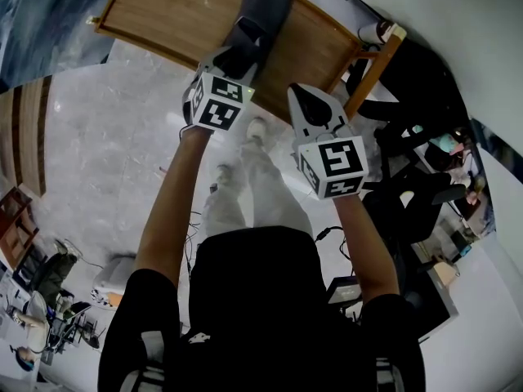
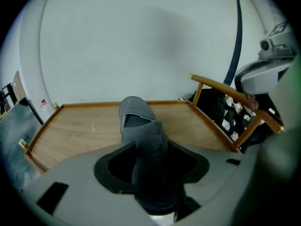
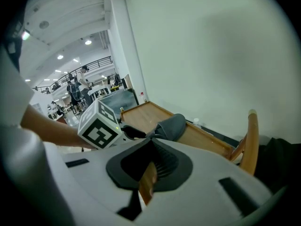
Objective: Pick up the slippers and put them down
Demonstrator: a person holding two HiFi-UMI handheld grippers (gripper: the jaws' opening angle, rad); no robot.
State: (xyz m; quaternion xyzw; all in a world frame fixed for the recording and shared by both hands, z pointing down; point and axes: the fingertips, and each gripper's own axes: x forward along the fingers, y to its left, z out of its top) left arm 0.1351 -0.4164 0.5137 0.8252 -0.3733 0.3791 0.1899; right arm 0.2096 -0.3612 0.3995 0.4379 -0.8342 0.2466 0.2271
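Observation:
A dark grey slipper [image 1: 261, 15] lies on a low wooden platform [image 1: 163, 15] with a raised rim, toe pointing away from me. My left gripper [image 1: 237, 55] is at its heel end. In the left gripper view the slipper [image 2: 136, 121] runs between the jaws, which stand wide with dark gaps on both sides, resting on the platform [image 2: 80, 126]. My right gripper [image 1: 309, 103] hovers to the right of the slipper, its black tips together and nothing in them. The right gripper view shows the slipper [image 3: 171, 126] and the left gripper's marker cube [image 3: 99, 126] ahead.
A wooden rail or chair frame [image 1: 372, 64] stands at the platform's right end, with dark office chairs [image 1: 417, 186] and desks behind it. A white wall [image 2: 141, 41] backs the platform. Grey marble floor [image 1: 106, 153] lies to the left, with clutter [image 1: 49, 292] at lower left.

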